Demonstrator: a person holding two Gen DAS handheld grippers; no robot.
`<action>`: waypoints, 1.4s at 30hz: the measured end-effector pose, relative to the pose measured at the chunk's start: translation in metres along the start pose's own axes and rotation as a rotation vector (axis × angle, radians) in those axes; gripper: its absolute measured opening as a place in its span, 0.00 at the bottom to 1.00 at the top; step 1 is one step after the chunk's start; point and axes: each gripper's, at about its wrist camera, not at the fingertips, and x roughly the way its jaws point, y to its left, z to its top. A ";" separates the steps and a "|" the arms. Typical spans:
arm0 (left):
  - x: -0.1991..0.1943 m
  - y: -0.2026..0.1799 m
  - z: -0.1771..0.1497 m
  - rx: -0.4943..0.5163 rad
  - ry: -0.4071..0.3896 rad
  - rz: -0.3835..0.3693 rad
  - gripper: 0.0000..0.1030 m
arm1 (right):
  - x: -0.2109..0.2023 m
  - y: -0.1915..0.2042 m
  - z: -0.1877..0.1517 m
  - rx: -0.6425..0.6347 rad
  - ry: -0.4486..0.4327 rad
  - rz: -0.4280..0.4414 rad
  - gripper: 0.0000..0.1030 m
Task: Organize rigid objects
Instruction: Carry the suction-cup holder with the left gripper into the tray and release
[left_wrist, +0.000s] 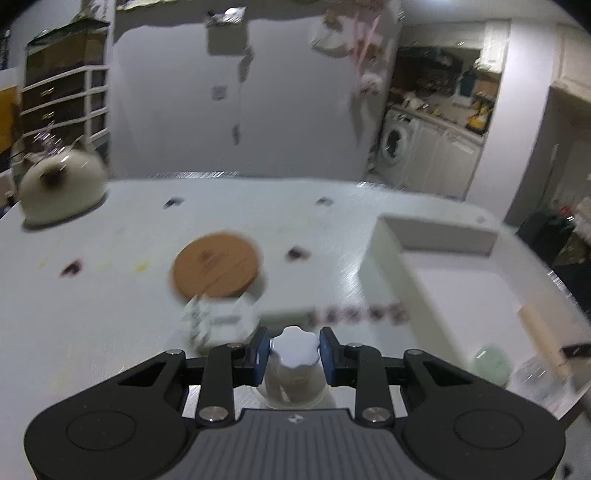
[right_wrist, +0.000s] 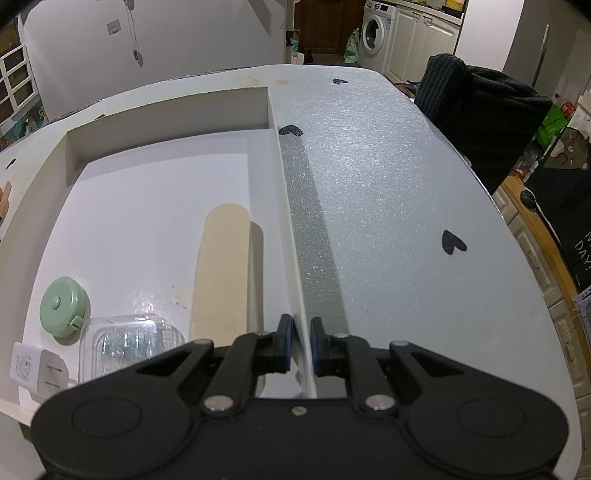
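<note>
White-capped clear plastic jar (left_wrist: 294, 363) sitting clamped between blue pads of left gripper (left_wrist: 294, 354), above table (left_wrist: 110, 314) near blurred (possibly wooden) round coaster (left_wrist: 218, 265). Right gripper (right_wrist: 301, 345) pinching thin side wall of shallow white tray (right_wrist: 291, 236), nearly closed.

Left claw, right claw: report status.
Left claw shut on white-capped jar. Right claw clamps tray wall. Nothing blocks the tray.

Only "DAY" is read, white letters on a dark bag (right_wrist: 581, 236) far right of the right jaws. Small print on the white charger (right_wrist: 27, 369), left of the jaws, is illegible.
</note>
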 end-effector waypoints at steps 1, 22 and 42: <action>0.001 -0.007 0.008 0.008 -0.011 -0.022 0.30 | 0.000 0.000 0.000 0.000 0.002 0.000 0.11; 0.080 -0.184 0.049 0.239 0.074 -0.448 0.30 | 0.002 0.000 0.002 -0.003 0.008 0.000 0.11; 0.125 -0.226 0.024 0.255 0.219 -0.457 0.30 | 0.002 -0.001 0.001 -0.012 0.009 0.008 0.11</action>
